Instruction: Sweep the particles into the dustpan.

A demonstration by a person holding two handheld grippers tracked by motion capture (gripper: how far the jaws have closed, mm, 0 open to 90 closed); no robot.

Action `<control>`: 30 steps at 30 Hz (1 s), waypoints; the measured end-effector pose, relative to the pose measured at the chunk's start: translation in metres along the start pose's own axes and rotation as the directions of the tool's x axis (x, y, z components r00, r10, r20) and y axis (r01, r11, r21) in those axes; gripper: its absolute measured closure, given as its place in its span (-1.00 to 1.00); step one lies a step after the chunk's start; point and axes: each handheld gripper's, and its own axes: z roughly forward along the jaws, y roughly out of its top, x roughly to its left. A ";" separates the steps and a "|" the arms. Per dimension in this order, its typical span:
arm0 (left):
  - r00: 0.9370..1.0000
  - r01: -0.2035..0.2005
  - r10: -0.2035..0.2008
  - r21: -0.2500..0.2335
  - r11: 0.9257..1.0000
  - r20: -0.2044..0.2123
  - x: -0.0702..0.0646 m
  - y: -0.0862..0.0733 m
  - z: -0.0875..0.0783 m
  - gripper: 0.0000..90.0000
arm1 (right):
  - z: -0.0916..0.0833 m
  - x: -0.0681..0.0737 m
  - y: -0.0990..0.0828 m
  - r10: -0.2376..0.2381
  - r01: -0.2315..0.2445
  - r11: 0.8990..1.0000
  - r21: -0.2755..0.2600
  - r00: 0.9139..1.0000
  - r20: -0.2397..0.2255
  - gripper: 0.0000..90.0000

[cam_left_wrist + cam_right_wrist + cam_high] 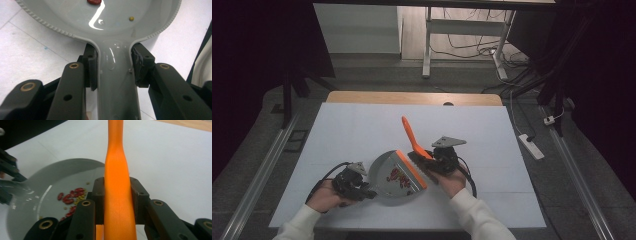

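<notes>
On the white-covered table (pixel 362 125), near the person's edge and about midway across, lies a grey plastic dustpan (pixel 393 175) with an orange strip along its right-hand lip. The left gripper (pixel 362 189), held in the person's left hand (pixel 324 197), has its two black jaws pressed against either side of the dustpan's grey handle (pixel 115 82), gripping it just behind the ribbed rim of the pan. Inside the pan sits a small heap of red beans (pixel 71 197) mixed with a few yellowish grains (pixel 81 198), gathered toward the orange lip. The right gripper (pixel 432 159), in the person's right hand (pixel 452 182), is just right of the dustpan, its jaws clamped on the flat orange plastic handle of a small brush (pixel 411 136); the handle slants up and away toward the far left. From the right gripper view the orange handle (pixel 117 182) runs straight up between the jaws, with the pan and beans to its left. The brush's head is hidden behind the gripper.
</notes>
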 end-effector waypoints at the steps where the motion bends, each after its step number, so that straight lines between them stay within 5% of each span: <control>1: 1.000 0.000 0.000 -0.002 1.000 -0.002 0.000 0.000 0.000 0.38 | -0.002 -0.002 0.000 -0.006 0.006 1.000 -0.003 1.000 0.002 0.56; 21: 0.998 0.052 -0.054 -0.058 0.997 -0.025 0.006 -0.005 -0.007 0.38 | -0.024 -0.020 -0.001 -0.080 0.080 0.997 0.009 0.997 -0.005 0.56; 30: 0.986 0.151 -0.160 -0.163 0.975 -0.041 0.011 -0.017 -0.018 0.38 | -0.040 -0.022 -0.012 -0.125 0.125 0.992 0.014 0.992 -0.004 0.56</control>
